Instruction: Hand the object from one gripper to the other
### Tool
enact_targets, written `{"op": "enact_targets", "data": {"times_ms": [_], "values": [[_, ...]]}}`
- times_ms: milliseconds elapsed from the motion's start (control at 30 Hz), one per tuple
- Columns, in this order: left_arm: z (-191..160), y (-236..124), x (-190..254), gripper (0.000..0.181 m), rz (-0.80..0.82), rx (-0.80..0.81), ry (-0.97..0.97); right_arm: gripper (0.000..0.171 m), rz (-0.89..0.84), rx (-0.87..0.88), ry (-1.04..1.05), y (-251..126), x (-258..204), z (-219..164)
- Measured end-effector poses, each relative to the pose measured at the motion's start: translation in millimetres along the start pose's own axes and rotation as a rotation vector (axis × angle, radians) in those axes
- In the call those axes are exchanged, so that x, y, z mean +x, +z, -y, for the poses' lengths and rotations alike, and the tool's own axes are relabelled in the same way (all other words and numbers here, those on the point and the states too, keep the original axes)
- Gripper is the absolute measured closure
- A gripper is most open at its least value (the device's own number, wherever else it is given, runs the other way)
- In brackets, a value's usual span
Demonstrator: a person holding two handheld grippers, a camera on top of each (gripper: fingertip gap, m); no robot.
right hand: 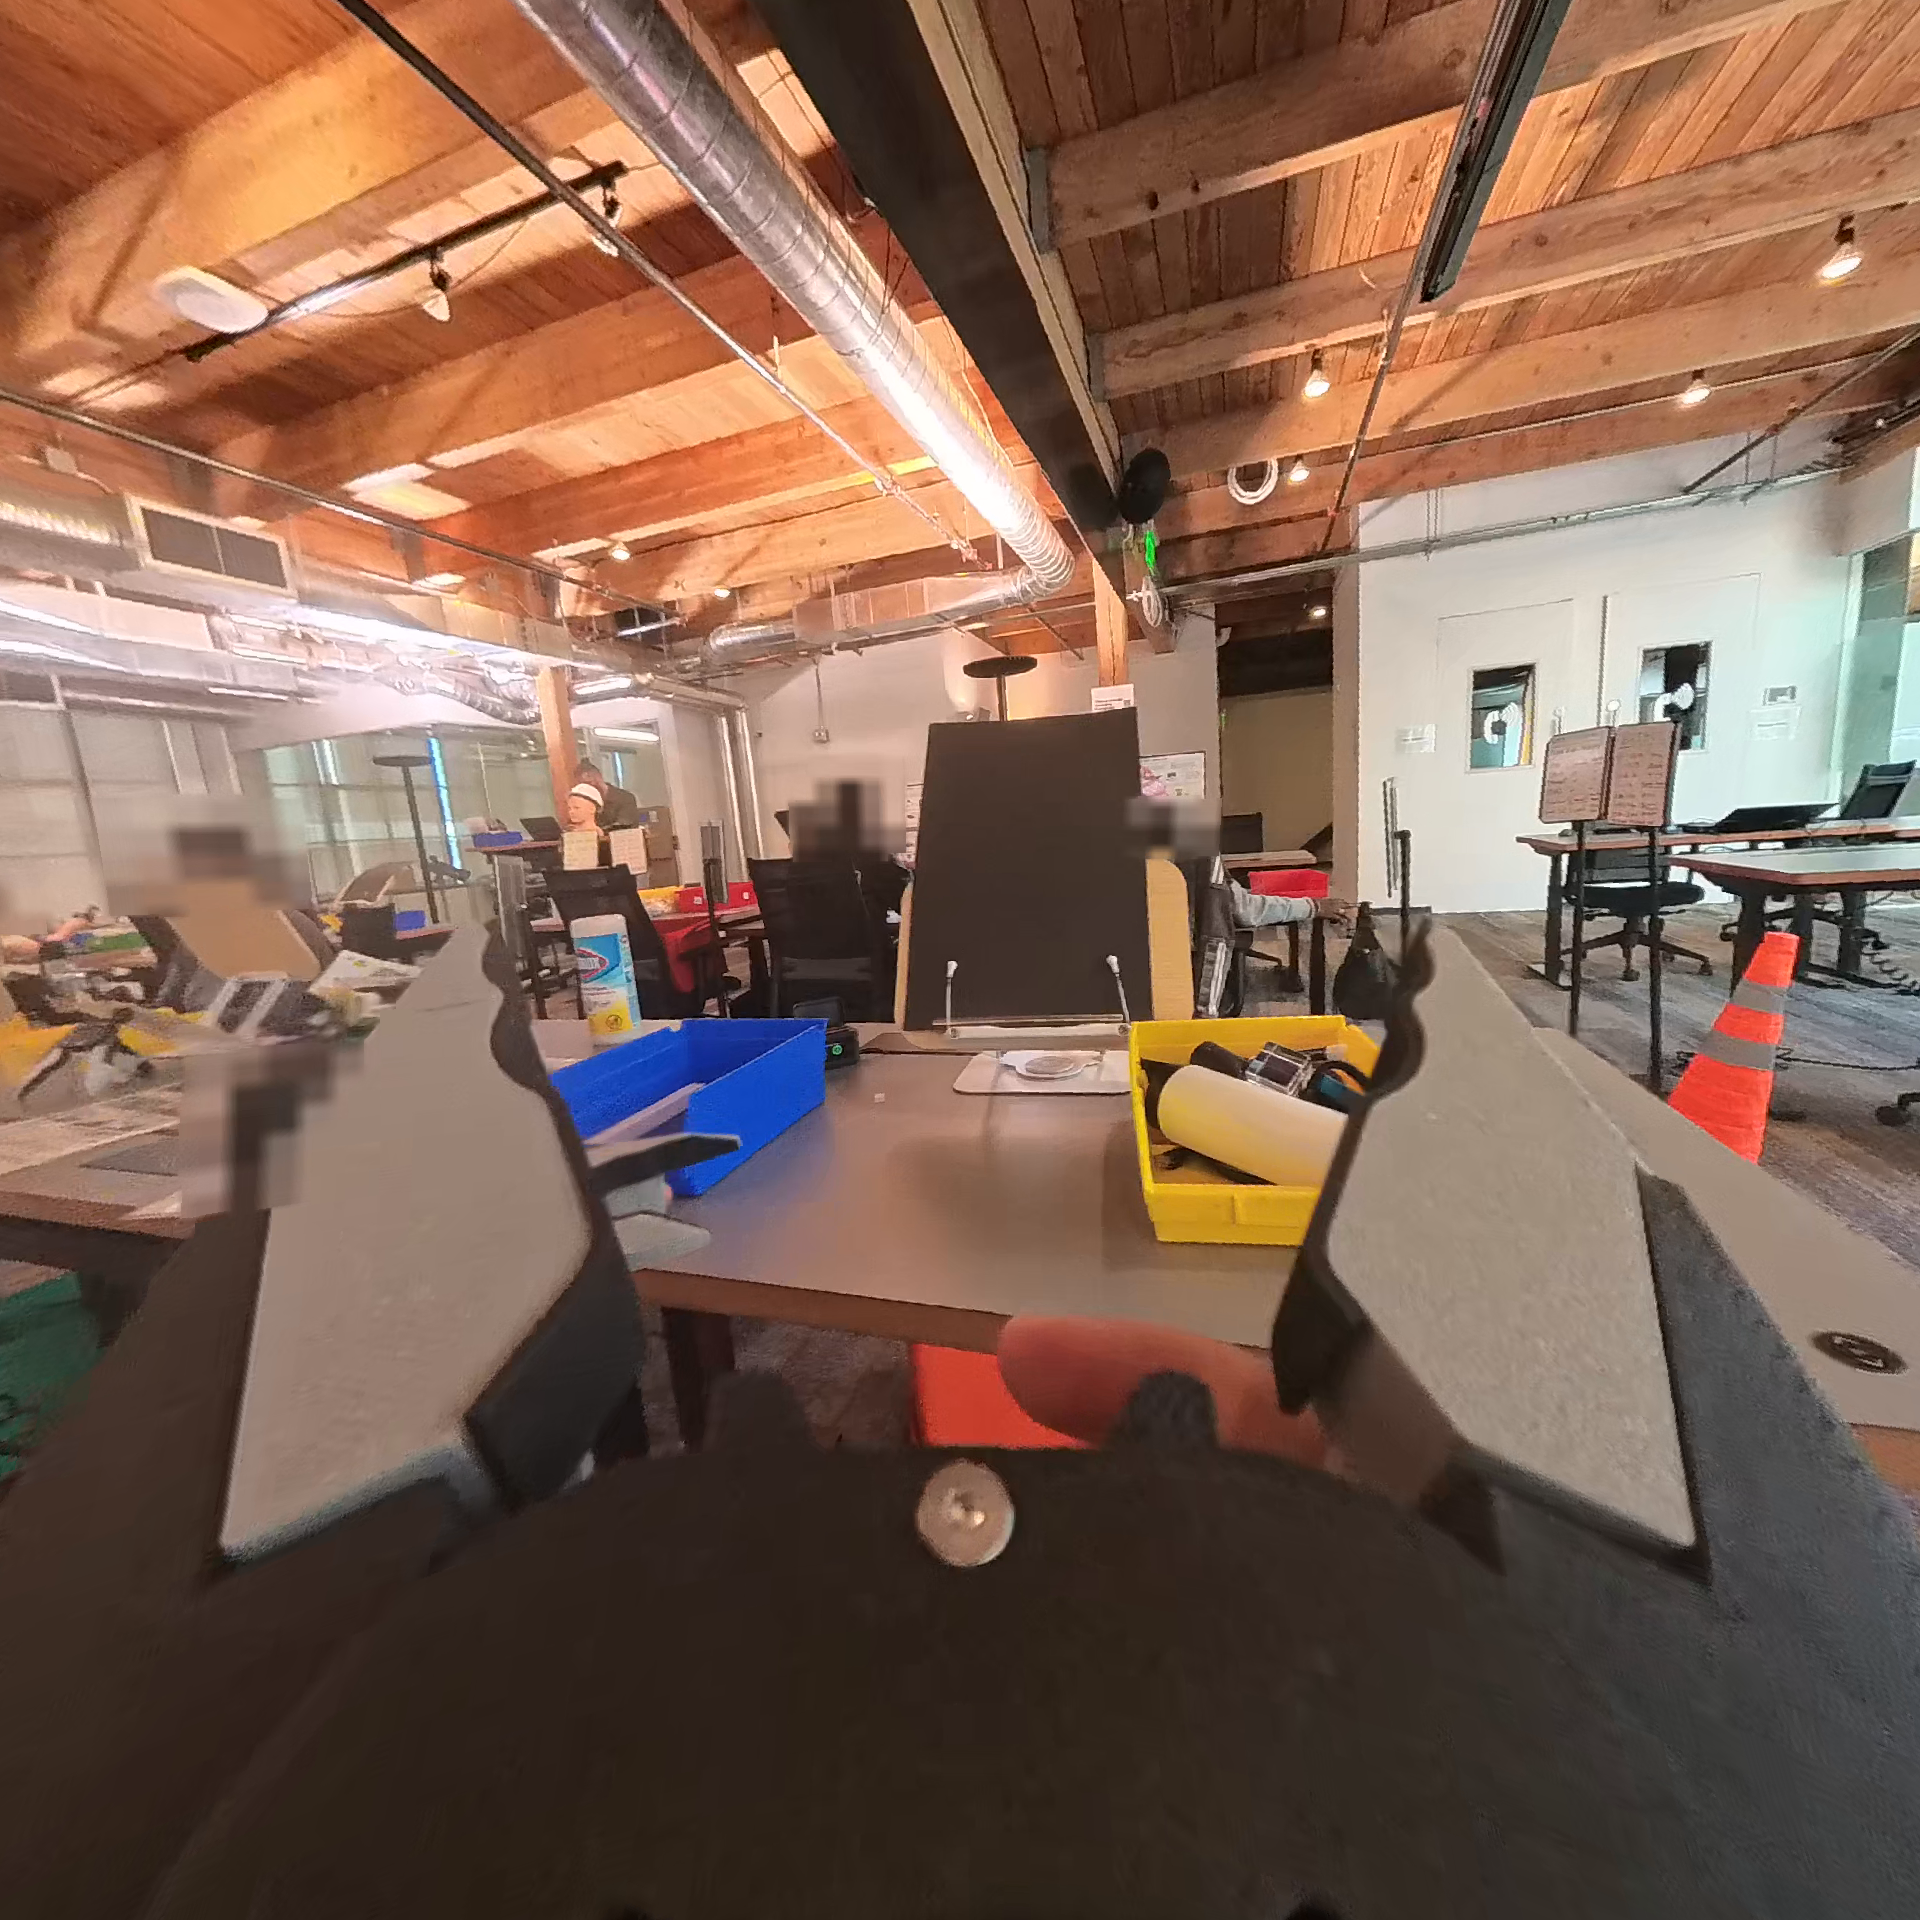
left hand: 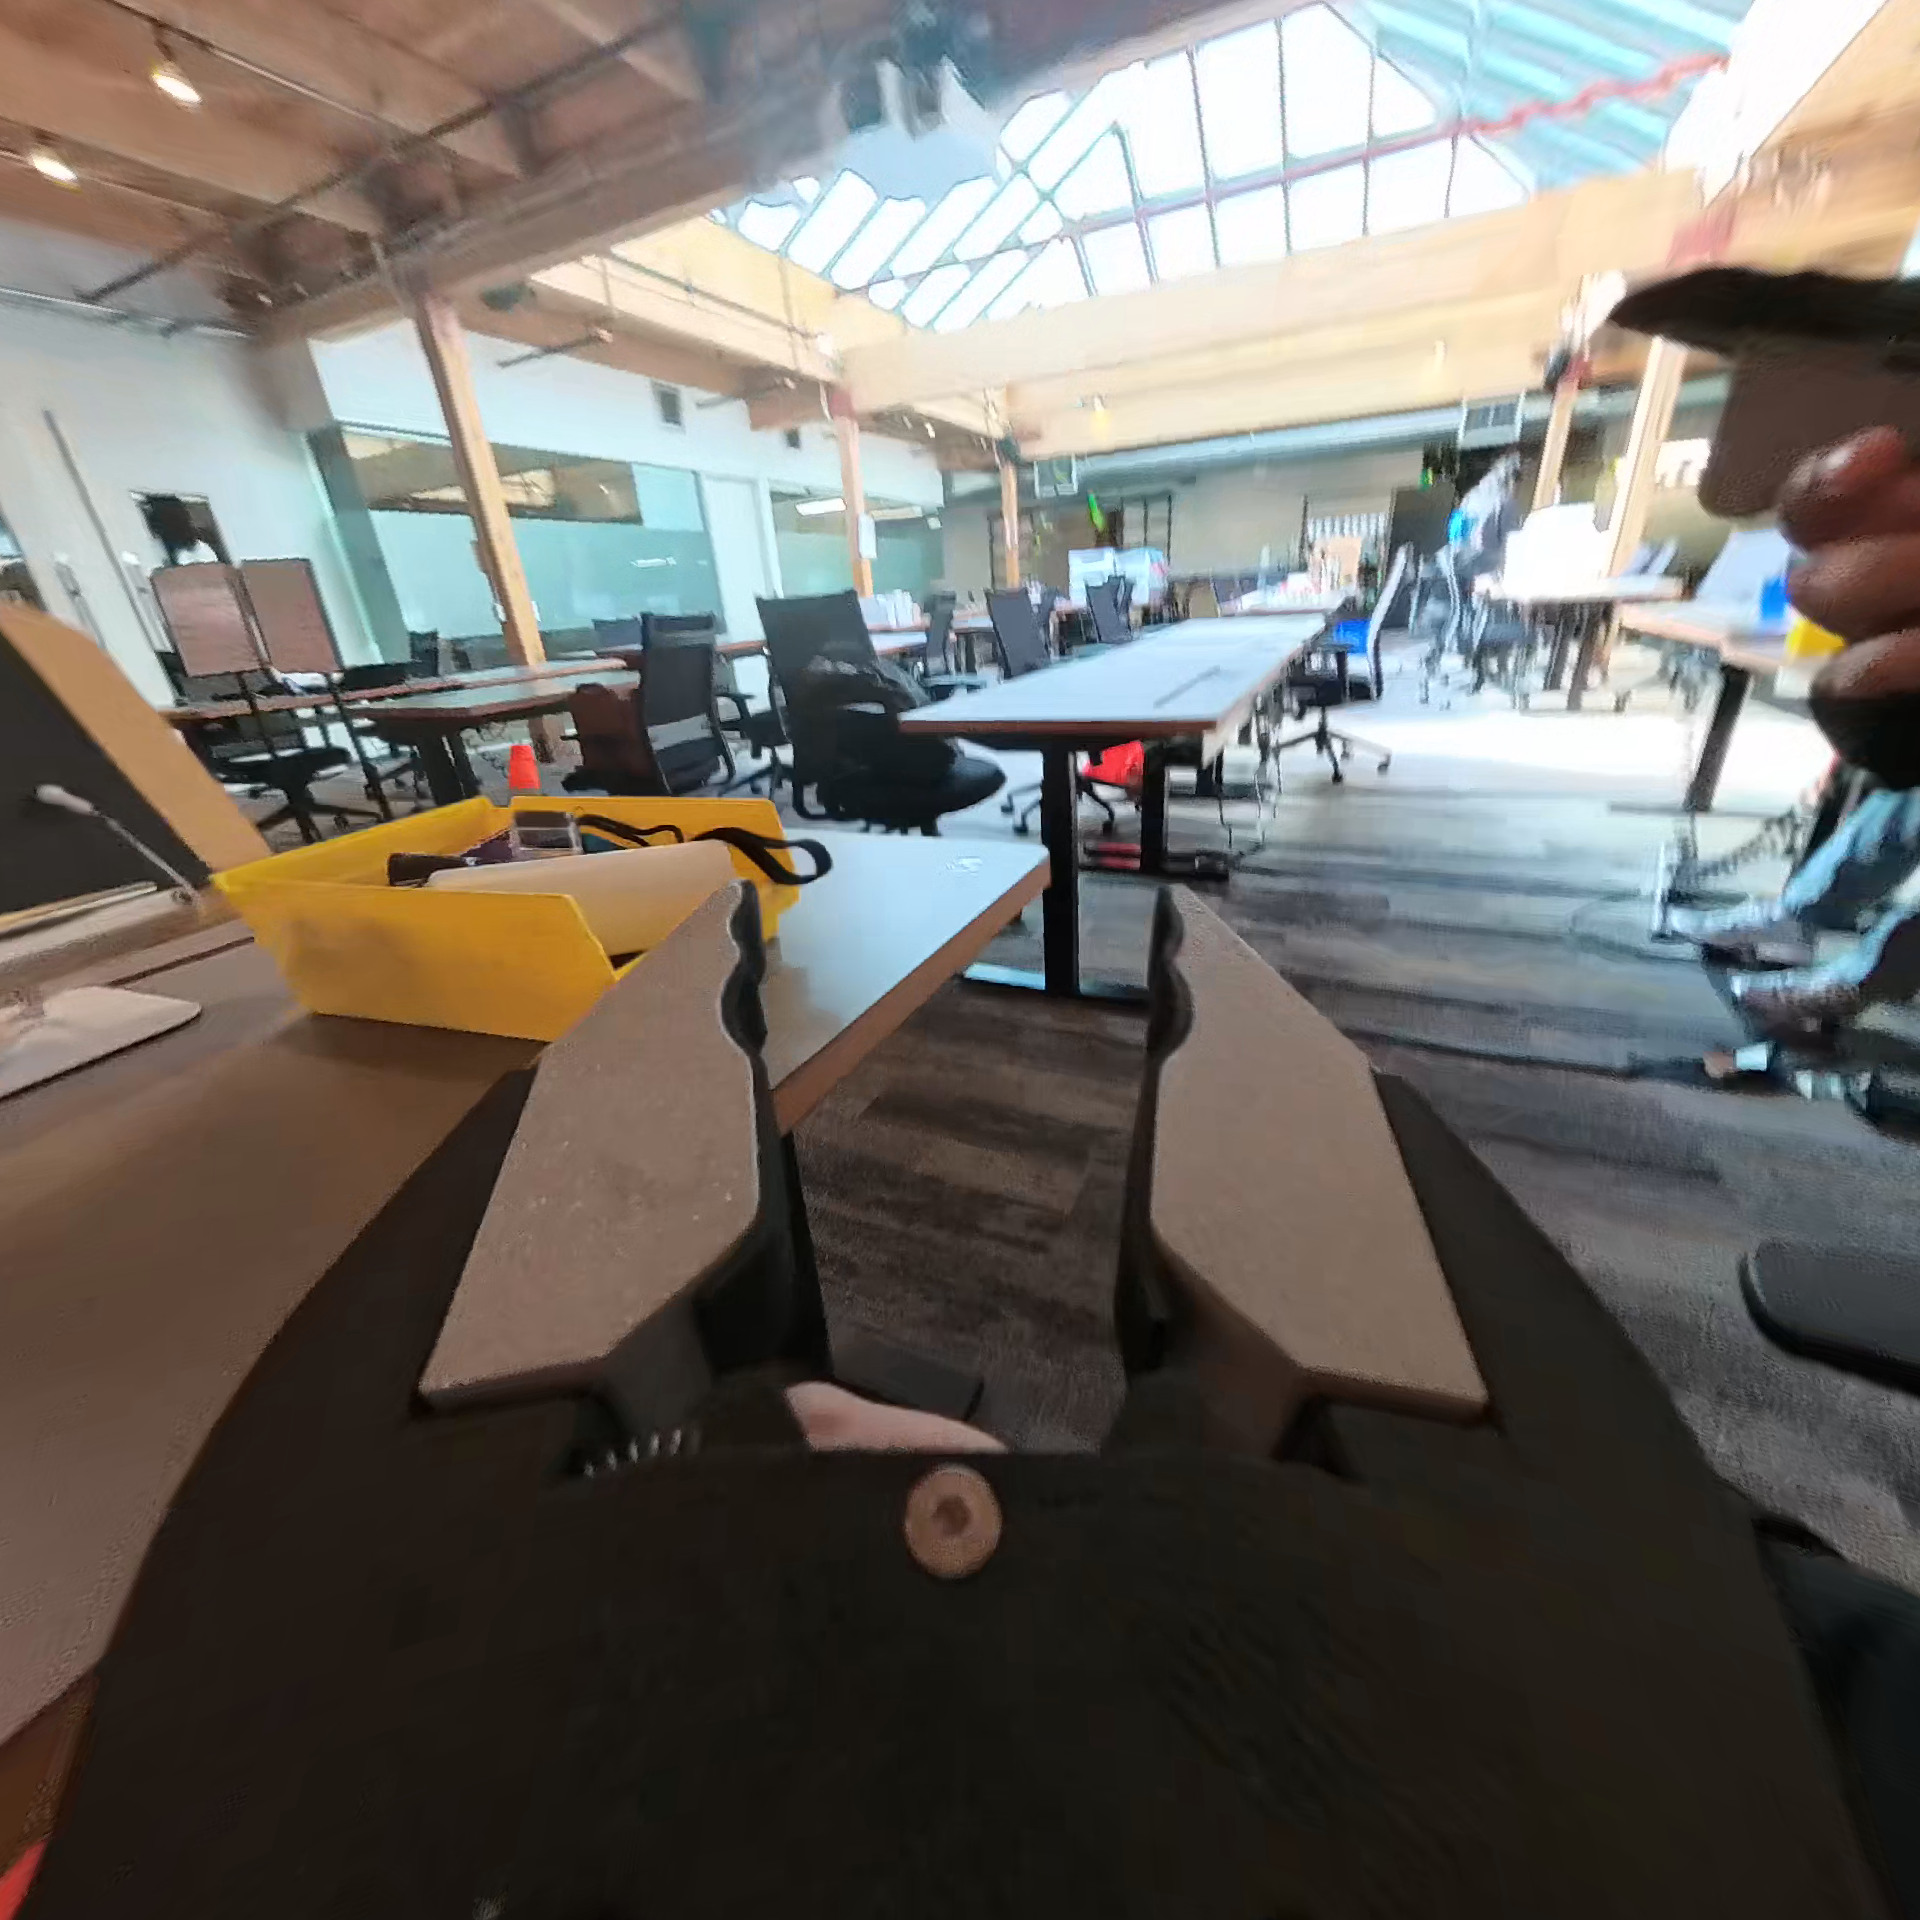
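Both claws are spread and hold nothing. The left claw [left hand: 956,935] points out past the counter [left hand: 312,1143] edge toward the carpet, jaws parted wide. The right claw [right hand: 956,997] faces the counter squarely, its jaws parted wider.

No object is gripped yet, so the handover has not begun. The likely object is the cream cylinder [right hand: 1247,1127] lying in the yellow bin [right hand: 1216,1216], though which item is meant cannot be told. In the right wrist view the bin sits ahead and slightly right of the right claw, near the right jaw tip. The cylinder's long axis runs roughly left to right, tilted, so the jaws would need to close across it.

In the left wrist view the same yellow bin [left hand: 416,956] sits ahead-left of the left claw, just behind the left jaw tip. Which claw is nearer cannot be told.

Dark straps and small items crowd the cylinder in the bin and could snag. A blue bin [right hand: 717,1091] sits to the left, a black upright board [right hand: 1023,873] behind, and an orange cone [right hand: 1735,1049] on the floor to the right.
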State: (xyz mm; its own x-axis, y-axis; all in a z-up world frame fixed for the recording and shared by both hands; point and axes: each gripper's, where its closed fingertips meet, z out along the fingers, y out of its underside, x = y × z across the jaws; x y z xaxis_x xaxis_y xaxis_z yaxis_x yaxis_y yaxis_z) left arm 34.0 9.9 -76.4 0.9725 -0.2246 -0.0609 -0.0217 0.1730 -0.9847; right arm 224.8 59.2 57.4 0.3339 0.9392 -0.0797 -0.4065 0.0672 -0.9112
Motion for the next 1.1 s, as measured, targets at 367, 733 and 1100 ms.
{"op": "enact_targets", "data": {"times_ms": [367,733,1100], "values": [[-2.9,-7.2,-18.4,0.096,0.075,0.008,0.019,0.016,-0.073,0.001,0.005,6.6,28.6,-3.6],[7.5,-13.4,-18.8,0.095,0.119,0.035,0.023,0.019,-0.087,0.049,-0.005,-7.4,32.1,15.5],[19.3,-14.9,-8.8,0.093,0.041,0.104,-0.095,0.018,-0.084,0.044,-0.01,-10.2,32.8,18.7]]}}
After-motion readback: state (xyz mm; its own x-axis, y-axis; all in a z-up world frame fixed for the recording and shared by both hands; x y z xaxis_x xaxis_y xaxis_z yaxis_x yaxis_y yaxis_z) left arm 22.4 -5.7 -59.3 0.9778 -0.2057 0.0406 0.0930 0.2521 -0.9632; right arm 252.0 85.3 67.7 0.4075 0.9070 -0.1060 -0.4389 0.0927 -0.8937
